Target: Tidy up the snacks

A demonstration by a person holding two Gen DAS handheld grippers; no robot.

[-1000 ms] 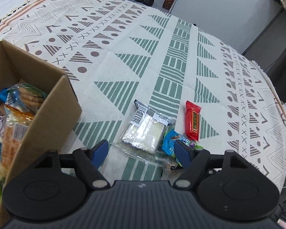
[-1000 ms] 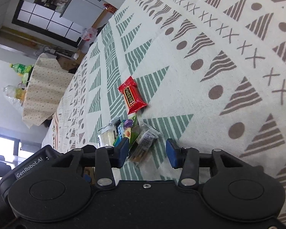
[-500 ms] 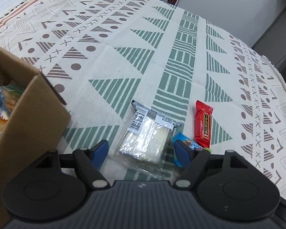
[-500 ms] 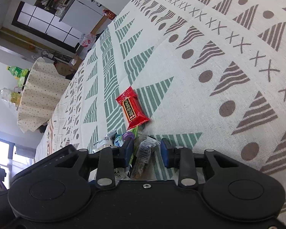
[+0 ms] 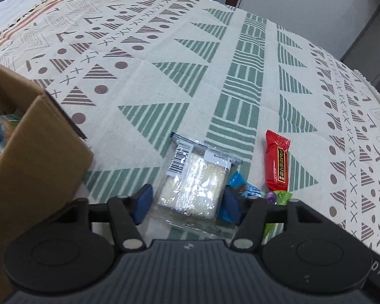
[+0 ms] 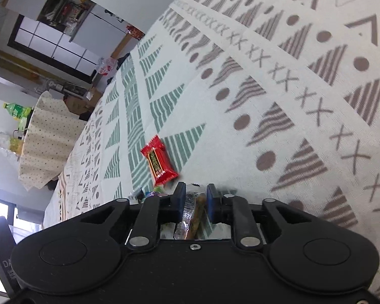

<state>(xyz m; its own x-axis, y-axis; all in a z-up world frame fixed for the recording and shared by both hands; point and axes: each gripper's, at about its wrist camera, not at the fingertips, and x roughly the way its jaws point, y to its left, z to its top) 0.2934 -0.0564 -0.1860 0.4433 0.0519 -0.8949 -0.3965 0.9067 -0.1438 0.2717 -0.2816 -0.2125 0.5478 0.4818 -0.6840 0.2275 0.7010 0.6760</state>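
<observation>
- The left gripper (image 5: 185, 201) is closing around the clear cracker packet (image 5: 193, 185), where a second ago its jaws were standing wide and higher above the tablecloth (image 5: 164, 81); the blue pads are not yet pressing on the wrapper (a gap is showing on the left side).
- The right gripper (image 6: 194, 198) is also closing, and is now pinching a small clear packet with a brown stick (image 6: 193, 215), which was lying loose between wider jaws before.
- That is meaning two snacks are about ready to go to the cardboard box (image 5: 38, 157) by the table's left edge, which is already holding some packets.
- The red candy bar (image 5: 277, 163) is lying untouched near the right edge, just beside the pile.
- The blue and green wrappers (image 5: 243, 186) are largely hiding behind the left gripper's right finger; I cannot tell what they are.
- The box's inside is mostly being cut off.
</observation>
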